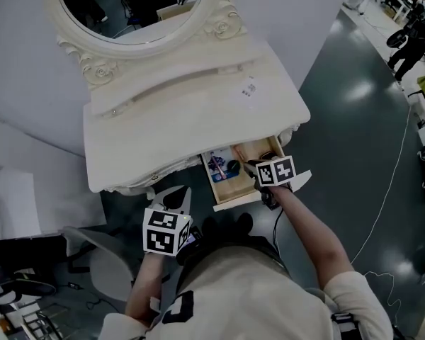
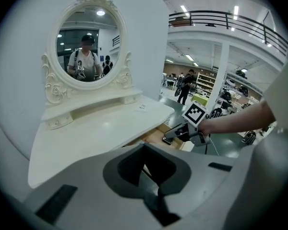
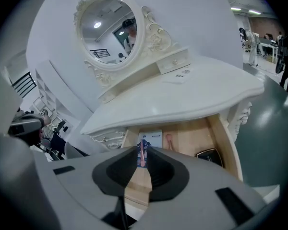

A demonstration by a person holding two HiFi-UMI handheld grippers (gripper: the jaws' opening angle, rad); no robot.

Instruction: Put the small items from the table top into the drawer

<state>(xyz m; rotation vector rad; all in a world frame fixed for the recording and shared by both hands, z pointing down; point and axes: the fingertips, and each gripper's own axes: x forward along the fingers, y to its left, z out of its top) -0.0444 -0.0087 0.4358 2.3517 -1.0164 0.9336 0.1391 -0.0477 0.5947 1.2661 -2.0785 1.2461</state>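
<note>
Right gripper [image 1: 255,167] pinches a thin pink stick [image 3: 142,153] between its jaws, held over the open drawer [image 3: 226,140] of the white dressing table [image 1: 191,129]. Inside the drawer lie a card with a blue picture [image 3: 152,138], another pink stick [image 3: 169,141] and a dark flat item [image 3: 210,156]. Left gripper [image 1: 176,197] hangs below the table's front edge, jaws pressed together on nothing. A small paper label [image 1: 249,88] sits on the table top

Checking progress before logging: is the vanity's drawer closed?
No, the drawer stands pulled out under the table top, with a black item lying inside.
</note>
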